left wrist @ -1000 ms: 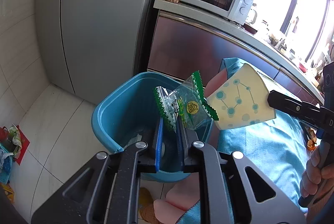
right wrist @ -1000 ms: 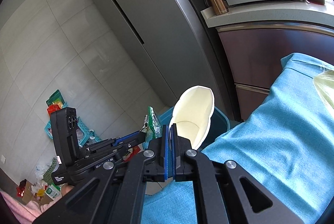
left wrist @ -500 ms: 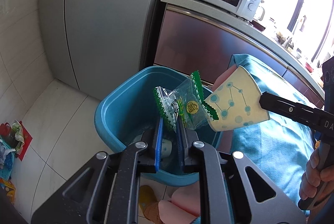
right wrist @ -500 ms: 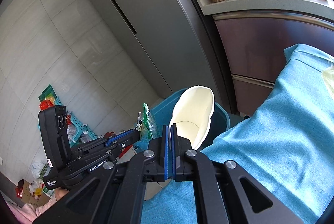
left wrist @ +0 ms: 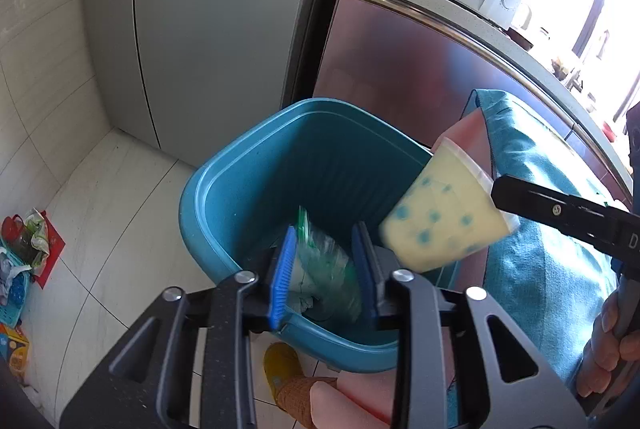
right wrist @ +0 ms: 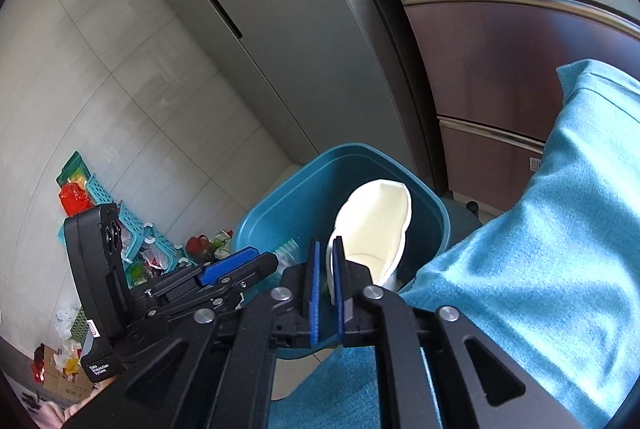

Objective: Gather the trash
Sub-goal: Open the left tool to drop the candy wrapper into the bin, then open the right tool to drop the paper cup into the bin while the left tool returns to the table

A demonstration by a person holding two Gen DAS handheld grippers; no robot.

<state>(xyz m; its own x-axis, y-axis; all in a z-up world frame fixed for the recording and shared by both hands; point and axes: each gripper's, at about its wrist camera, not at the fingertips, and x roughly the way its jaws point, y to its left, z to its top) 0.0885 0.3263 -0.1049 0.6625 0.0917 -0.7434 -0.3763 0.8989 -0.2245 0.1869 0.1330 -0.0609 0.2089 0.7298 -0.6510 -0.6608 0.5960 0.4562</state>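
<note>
- Left hand-held gripper [left wrist: 326, 257]: jaws have just been spreading; the blurred green wrapper [left wrist: 324, 261] sits between the pads, loose, inside the blue bin [left wrist: 224, 185].
- Right hand-held gripper [right wrist: 325, 271]: jaws have just been parting slightly; pads flank the rim of the paper cup [right wrist: 376, 225].
- Paper cup: tilted over the bin's opening.
- Bin: on the tiled floor [left wrist: 100, 189], beside the blue-covered table [right wrist: 540, 249].

left gripper [left wrist: 326, 261] jaws just opening, right gripper [right wrist: 325, 281] likewise

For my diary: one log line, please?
left gripper: opening, green-edged plastic wrapper between; right gripper: opening, dotted yellow paper cup between; blue plastic bin below
</note>
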